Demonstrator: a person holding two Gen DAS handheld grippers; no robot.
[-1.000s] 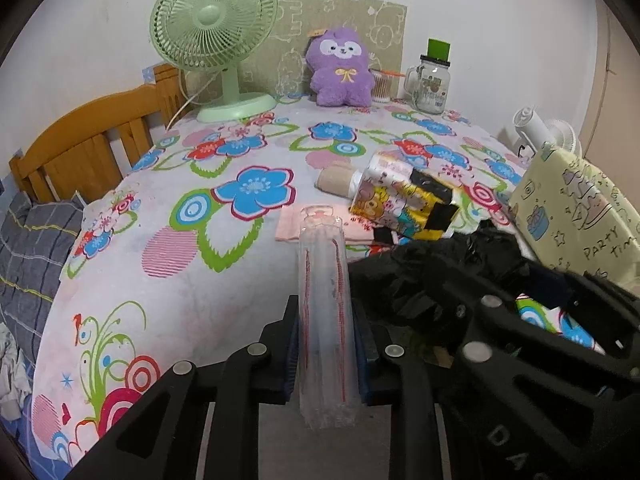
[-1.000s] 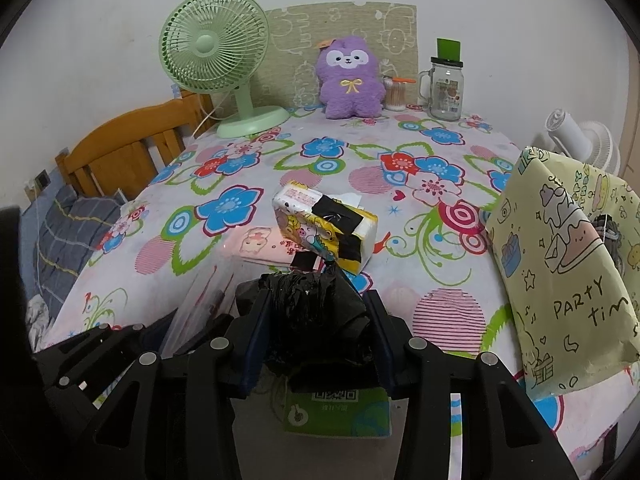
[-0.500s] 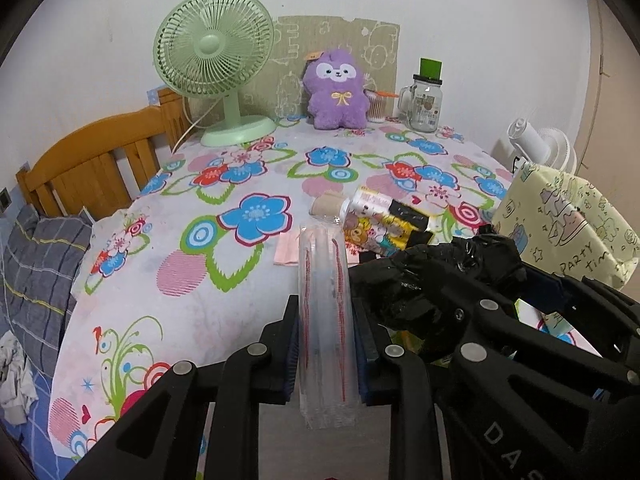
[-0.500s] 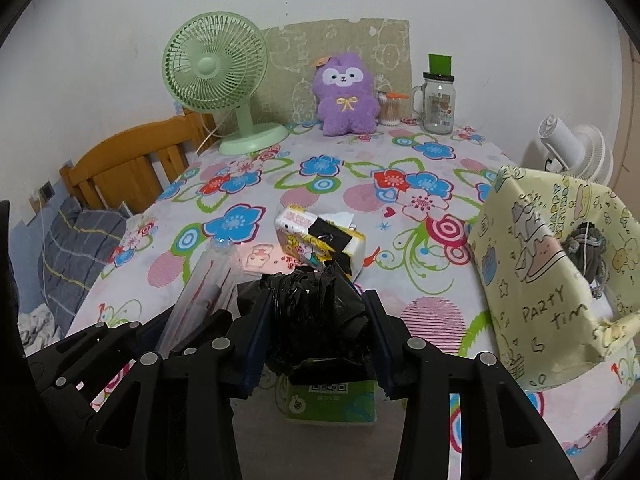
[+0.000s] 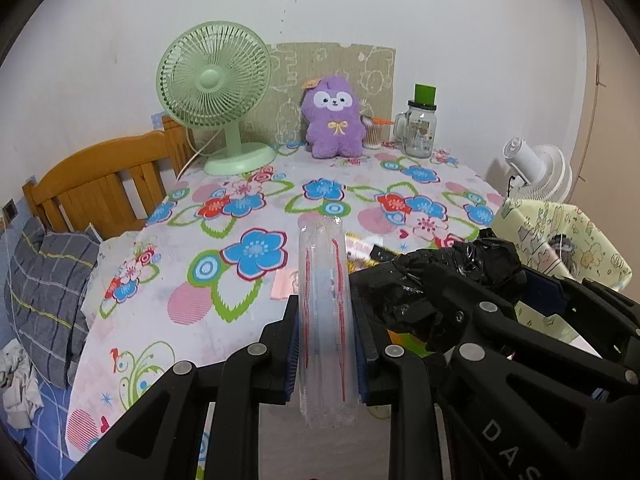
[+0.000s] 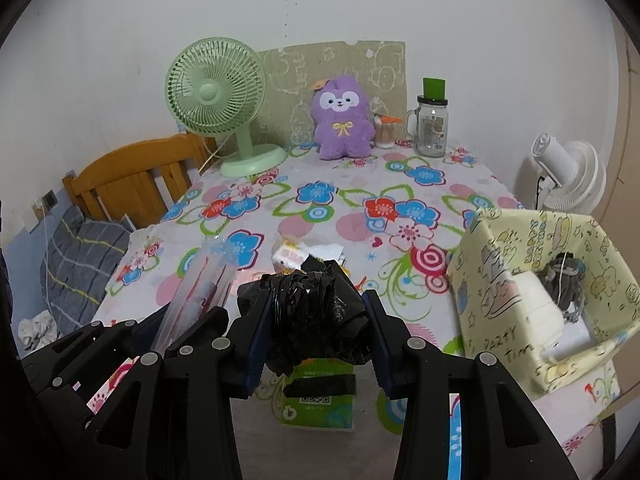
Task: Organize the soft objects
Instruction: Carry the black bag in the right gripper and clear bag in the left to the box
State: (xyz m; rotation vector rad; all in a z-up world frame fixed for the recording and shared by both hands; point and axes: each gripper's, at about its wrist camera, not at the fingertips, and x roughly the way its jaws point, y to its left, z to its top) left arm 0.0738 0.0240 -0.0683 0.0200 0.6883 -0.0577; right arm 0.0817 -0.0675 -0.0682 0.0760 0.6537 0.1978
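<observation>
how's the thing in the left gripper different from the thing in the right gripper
The clear plastic pack in the left gripper is see-through, long and flat; the black plastic bag in the right gripper is opaque, crumpled and bulky. Both are soft plastic, clamped between blue pads.

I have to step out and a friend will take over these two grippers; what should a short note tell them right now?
Left gripper: shut on a clear plastic pack.
Right gripper: shut on a black bag wad.
Both are held above the table.
Yellow box, at right, already holds a white roll.
Left to do: drop both in; the tissue packs remain on the table.
</observation>
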